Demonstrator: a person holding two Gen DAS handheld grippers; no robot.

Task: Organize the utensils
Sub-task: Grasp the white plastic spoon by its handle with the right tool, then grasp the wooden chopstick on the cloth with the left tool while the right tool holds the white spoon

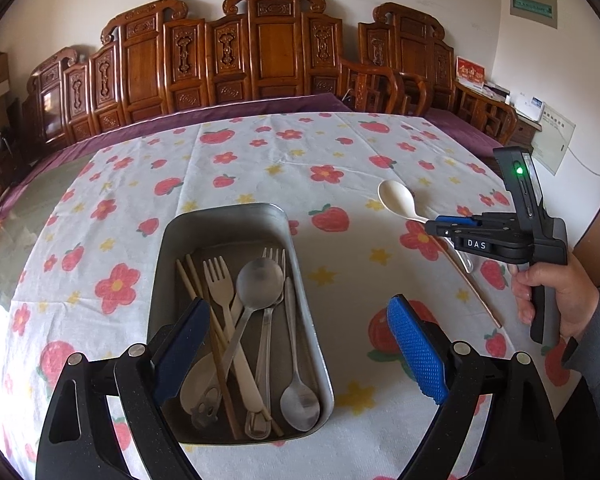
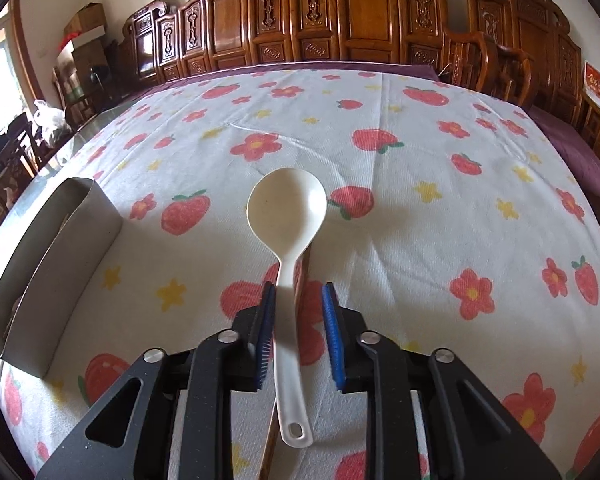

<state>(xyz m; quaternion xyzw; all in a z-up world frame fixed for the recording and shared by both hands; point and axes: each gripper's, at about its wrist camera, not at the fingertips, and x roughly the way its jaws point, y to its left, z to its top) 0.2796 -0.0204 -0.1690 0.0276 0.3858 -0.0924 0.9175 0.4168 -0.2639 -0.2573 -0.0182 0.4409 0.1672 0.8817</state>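
A metal tray [image 1: 300, 276] holds several forks, spoons and chopsticks; it also shows at the left of the right wrist view [image 2: 52, 268]. My left gripper [image 1: 300, 344] is open and empty, just above the tray's near end. A white plastic spoon [image 2: 286, 216] lies on the tablecloth to the right of the tray, also in the left wrist view [image 1: 396, 196]. My right gripper [image 2: 298, 332] straddles the spoon's handle. Its left pad touches the handle and its right pad stands apart. A single chopstick [image 1: 476, 288] lies under the spoon.
The table wears a white cloth [image 2: 420, 208] printed with strawberries and flowers. A carved wooden bench [image 1: 260, 48] with a purple cushion stands beyond the far edge. The person's hand [image 1: 556, 292] holds the right gripper at the table's right side.
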